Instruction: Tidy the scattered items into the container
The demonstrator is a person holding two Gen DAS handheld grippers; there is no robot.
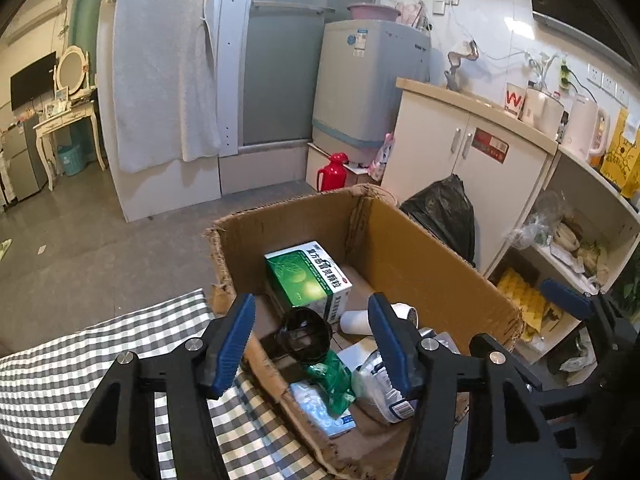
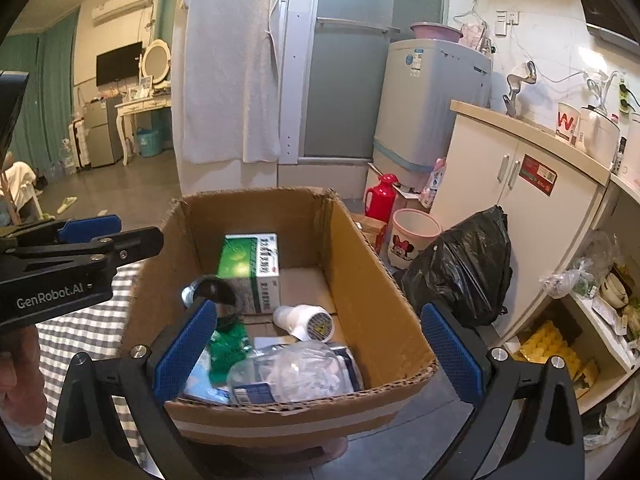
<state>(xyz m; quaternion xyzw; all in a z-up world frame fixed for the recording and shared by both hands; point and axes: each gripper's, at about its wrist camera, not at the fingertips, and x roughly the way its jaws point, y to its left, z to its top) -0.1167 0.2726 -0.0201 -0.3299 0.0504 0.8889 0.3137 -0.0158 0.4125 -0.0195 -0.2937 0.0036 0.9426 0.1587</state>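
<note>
We see the left tool [image 1: 312,344] spread, empty | right tool [image 2: 316,354] spread wide, empty | green-and-white carton [image 2: 250,268], black round funnel-like piece [image 1: 306,338], white bottle [image 2: 306,322] inside the brown corrugated cardboard box [image 2: 372,280]

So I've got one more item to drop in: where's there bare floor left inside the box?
Bare cardboard lies at the far right corner of the box, behind the white bottle and right of the green carton. The near half is crowded with bags and packets.
</note>
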